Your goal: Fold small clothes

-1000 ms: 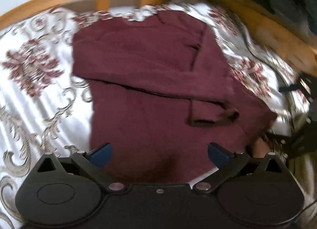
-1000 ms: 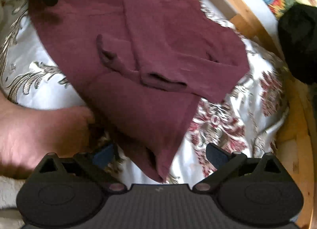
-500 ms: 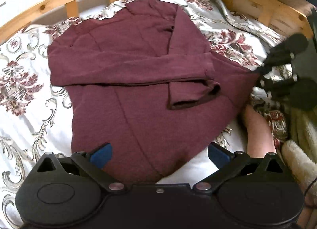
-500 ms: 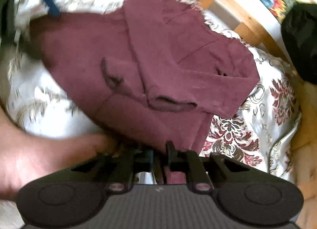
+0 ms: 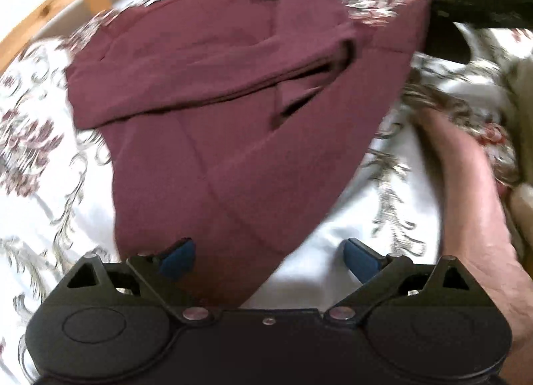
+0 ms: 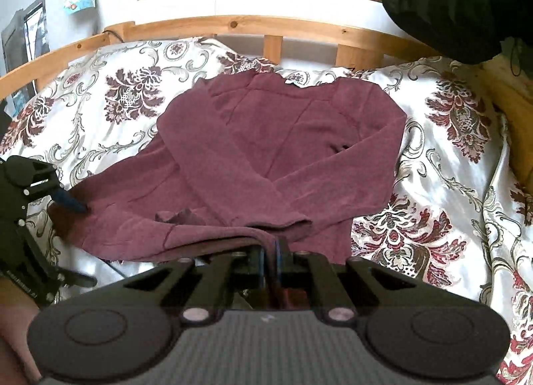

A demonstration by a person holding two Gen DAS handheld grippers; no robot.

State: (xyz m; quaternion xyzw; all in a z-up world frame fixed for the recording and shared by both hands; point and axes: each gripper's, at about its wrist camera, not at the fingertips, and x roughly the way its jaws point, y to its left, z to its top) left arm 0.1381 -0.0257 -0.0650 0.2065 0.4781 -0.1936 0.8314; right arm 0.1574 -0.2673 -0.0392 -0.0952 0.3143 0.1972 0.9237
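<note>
A maroon sweater (image 6: pixel 266 152) lies flat on the floral bedspread (image 6: pixel 449 158), both sleeves folded across its front. My right gripper (image 6: pixel 273 251) is shut on the near hem, which rises in a fold to its pads. In the left wrist view the right gripper (image 5: pixel 443 15) grips the far hem corner of the sweater (image 5: pixel 233 118). My left gripper (image 5: pixel 268 258) hangs low over the other hem corner, its jaws wide and closing. That corner lies between them, untouched by the pads. In the right wrist view, one blue fingertip (image 6: pixel 71 202) rests by that corner.
A wooden bed rail (image 6: pixel 233 23) curves around the far side of the bed. A black bundle (image 6: pixel 449 2) sits on the rail at the upper right. A person's bare forearm (image 5: pixel 466 192) lies over the sheet beside the left gripper. Posters hang on the wall.
The right gripper went from open to shut on the sweater's hem, then rose and rolled with it. The left gripper sank toward the other hem corner, and its jaws narrowed a little.
</note>
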